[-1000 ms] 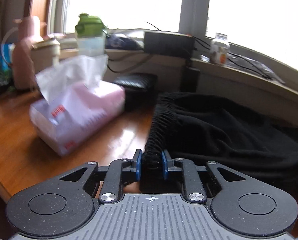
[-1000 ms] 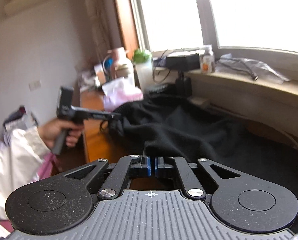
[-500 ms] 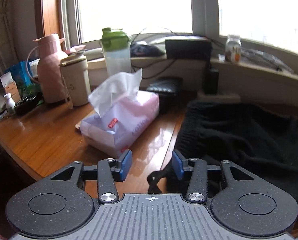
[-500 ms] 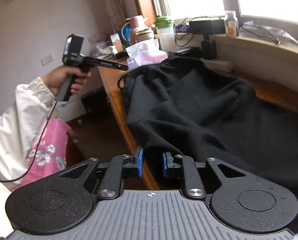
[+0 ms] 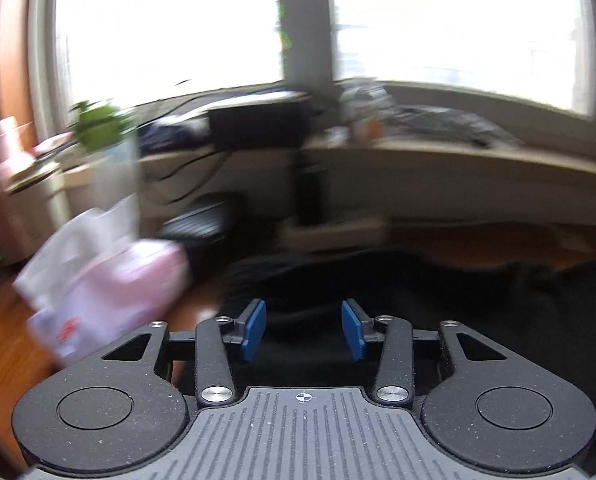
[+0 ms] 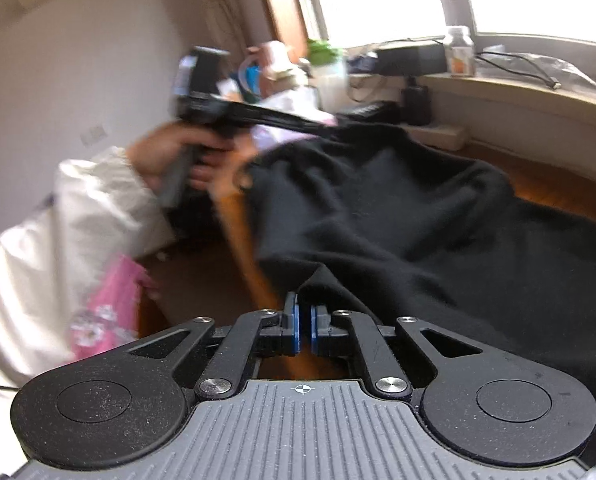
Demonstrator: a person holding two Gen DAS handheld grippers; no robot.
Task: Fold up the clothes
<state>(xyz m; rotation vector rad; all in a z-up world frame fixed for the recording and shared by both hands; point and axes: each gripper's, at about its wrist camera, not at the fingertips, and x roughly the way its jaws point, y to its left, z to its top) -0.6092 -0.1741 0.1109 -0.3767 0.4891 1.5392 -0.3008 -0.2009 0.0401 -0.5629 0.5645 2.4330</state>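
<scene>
In the left wrist view, the left gripper (image 5: pixel 302 330) stands with its blue pads apart, the jaws having narrowed a little just now; only the black fabric garment (image 5: pixel 438 296) lies below and between them, and neither pad presses on it, so the tongs are released. The garment spreads over the near right part of the brown wooden table (image 5: pixel 9 344). To the left sits a pink plastic tissue pack (image 5: pixel 109 296) with a white tissue sticking up; its small red label is too blurred to read. Farther off stand a clear bottle with a green lid (image 5: pixel 101 148) and a black box (image 5: pixel 257 124) on the windowsill.

In the right wrist view, the right gripper (image 6: pixel 304 328) is clenched, its jaws having just closed onto a near edge of the black garment (image 6: pixel 398 216), which rises into the pads. At far left, a hand (image 6: pixel 177 156) in a white sleeve (image 6: pixel 57 232) holds the other gripper's handle. A small bottle with an orange label (image 6: pixel 460 54) stands on the sill; its writing cannot be read.
</scene>
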